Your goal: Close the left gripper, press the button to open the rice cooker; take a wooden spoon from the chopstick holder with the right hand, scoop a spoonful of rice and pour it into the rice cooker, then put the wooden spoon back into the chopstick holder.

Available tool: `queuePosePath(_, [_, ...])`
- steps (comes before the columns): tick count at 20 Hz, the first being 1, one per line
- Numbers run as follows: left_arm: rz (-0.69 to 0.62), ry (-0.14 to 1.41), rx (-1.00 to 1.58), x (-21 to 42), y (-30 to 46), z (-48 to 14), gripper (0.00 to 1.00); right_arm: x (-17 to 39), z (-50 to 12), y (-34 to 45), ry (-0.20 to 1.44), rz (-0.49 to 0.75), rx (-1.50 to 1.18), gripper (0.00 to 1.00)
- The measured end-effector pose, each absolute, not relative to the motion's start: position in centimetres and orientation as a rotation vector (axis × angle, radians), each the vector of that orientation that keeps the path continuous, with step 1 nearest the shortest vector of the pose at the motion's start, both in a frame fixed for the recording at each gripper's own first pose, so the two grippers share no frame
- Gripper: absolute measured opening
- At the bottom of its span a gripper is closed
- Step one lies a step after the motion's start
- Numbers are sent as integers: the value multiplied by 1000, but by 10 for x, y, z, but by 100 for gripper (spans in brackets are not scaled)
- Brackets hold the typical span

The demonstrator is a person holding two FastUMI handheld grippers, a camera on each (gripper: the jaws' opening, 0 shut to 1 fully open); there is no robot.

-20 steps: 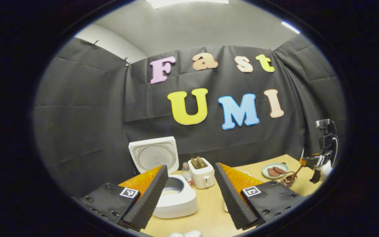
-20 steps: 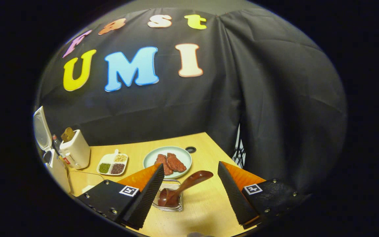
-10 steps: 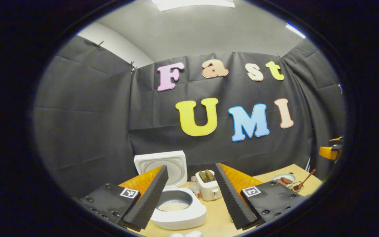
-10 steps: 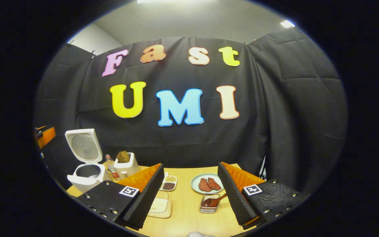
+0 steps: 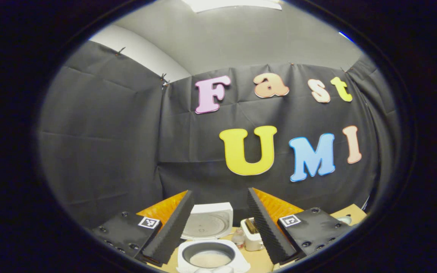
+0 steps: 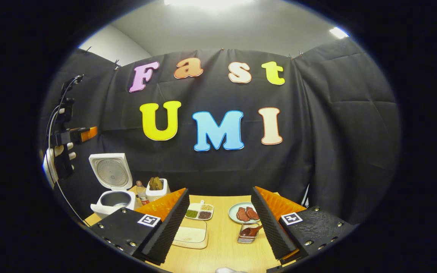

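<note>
1. bench: rice cooker far left, lid up, rice inside.
2. chopstick holder w/ wooden spoon, handle angled up-right, just ahead of right claw.
3. right claw spread, empty; left claw spread over cooker.

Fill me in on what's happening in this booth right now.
A person holds a pair of tongs in each hand at a light wooden table. The left tongs and right tongs are both open and hold nothing. The white rice cooker stands with its lid up and pale rice in its pot. The dark wooden spoon rests in the small wire chopstick holder, beside a pale green plate of red meat slices. The scooping looks done.
</note>
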State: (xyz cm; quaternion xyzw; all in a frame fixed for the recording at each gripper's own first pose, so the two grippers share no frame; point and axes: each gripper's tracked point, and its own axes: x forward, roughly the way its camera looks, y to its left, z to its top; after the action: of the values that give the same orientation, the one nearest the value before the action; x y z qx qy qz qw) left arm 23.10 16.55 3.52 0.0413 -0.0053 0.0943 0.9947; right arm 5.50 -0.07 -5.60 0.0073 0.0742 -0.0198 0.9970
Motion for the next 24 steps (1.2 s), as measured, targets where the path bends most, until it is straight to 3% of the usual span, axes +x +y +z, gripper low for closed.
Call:
queuePosePath(5, [248, 37, 33, 300, 204, 28, 96, 67, -65, 1, 200, -40, 25, 100])
queuePosePath(13, [331, 187, 54, 408, 265, -53, 99, 84, -86, 10, 275, -14, -16, 100])
queuePosePath(14, [342, 207, 56, 417, 273, -61, 98, 87, -89, 10, 285, -13, -14, 96])
queuePosePath(18, [349, 276, 79, 448, 290, -90, 99, 93, -103, 12, 324, -13, -14, 100])
queuePosePath(19, [356, 294, 81, 454, 293, -99, 96, 94, -104, 13, 328, -11, -11, 100])
queuePosePath(23, [376, 396, 31, 459, 305, -136, 100, 96, -108, 17, 338, -3, 29, 96])
queuePosePath(24, [376, 426, 4, 457, 304, -145, 100, 96, -109, 17, 340, -2, 34, 100])
